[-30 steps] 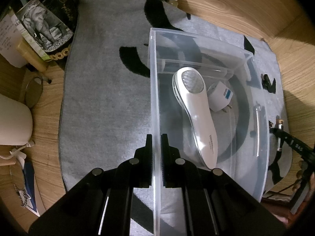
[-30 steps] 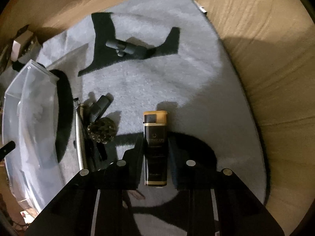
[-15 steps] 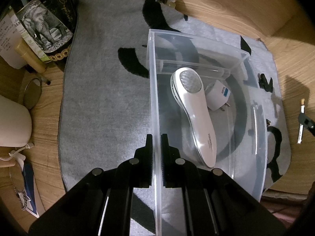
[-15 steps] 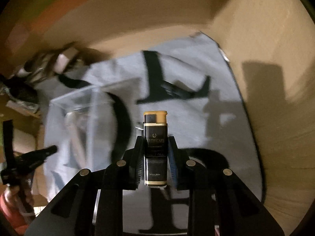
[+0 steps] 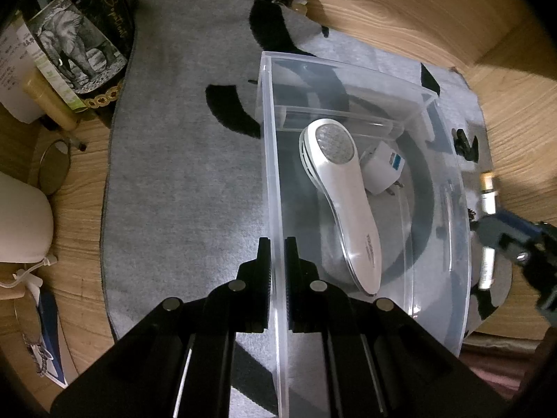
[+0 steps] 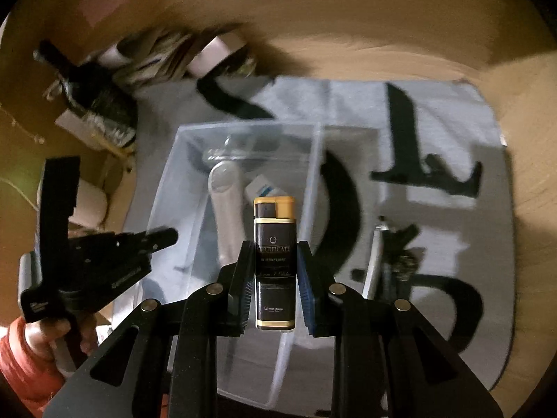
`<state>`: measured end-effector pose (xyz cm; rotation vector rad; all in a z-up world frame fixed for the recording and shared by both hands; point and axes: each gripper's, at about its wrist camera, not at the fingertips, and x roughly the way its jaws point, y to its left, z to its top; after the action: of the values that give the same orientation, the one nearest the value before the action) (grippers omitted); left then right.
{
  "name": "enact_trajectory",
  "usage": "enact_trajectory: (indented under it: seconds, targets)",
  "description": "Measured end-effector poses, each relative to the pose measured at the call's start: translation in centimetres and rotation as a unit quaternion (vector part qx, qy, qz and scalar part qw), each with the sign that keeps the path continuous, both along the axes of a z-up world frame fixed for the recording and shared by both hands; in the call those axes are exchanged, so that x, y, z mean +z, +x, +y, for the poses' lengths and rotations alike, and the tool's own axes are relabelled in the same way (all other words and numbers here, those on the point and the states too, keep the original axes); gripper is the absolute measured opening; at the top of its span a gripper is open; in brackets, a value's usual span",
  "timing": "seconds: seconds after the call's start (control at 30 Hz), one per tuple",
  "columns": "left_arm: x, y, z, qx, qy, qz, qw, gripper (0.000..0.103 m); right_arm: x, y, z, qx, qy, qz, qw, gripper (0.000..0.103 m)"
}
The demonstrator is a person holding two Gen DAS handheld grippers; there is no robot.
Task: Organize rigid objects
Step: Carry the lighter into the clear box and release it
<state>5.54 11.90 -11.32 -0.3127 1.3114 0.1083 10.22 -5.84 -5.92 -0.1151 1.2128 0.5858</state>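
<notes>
A clear plastic bin (image 5: 275, 181) sits on a grey mat (image 5: 181, 181). Inside lie a white handheld device (image 5: 343, 195) and a white plug adapter (image 5: 381, 167). My left gripper (image 5: 276, 250) is shut on the bin's left wall. My right gripper (image 6: 273, 261) is shut on a black and gold lighter (image 6: 274, 261), held upright in the air above the bin (image 6: 181, 160). The left gripper (image 6: 104, 254) shows at the left of the right wrist view. The right gripper enters the left wrist view at the right edge, with the lighter (image 5: 487, 188) beyond the bin's right wall.
Several small dark objects and a metal pen (image 6: 370, 264) lie on the mat to the right of the bin. A dark tool (image 6: 449, 181) lies farther back. Boxes and papers (image 5: 76, 45) crowd the mat's far left corner. A white pouch (image 5: 21, 216) sits on the wooden floor.
My right gripper has lifted the lighter off the mat and swung it left over the bin. My left gripper has kept its hold on the bin wall.
</notes>
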Motion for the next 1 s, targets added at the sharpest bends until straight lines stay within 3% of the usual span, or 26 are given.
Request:
enact_trajectory:
  seconds: [0.5, 0.77, 1.0]
  targets:
    - [0.0, 0.3, -0.1, -0.004, -0.004, 0.002, 1.0, 0.006, -3.8, 0.5, 4.3, 0.043, -0.043, 0.03, 0.998, 0.022]
    - [0.0, 0.2, -0.1, -0.005, -0.004, 0.001, 1.0, 0.006, -3.0, 0.5, 3.6, 0.023, -0.038, 0.033, 0.998, 0.023]
    - [0.0, 0.2, -0.1, -0.005, -0.002, 0.002, 1.0, 0.006, -0.5, 0.2, 1.4, -0.002, -0.018, 0.015, 1.0, 0.032]
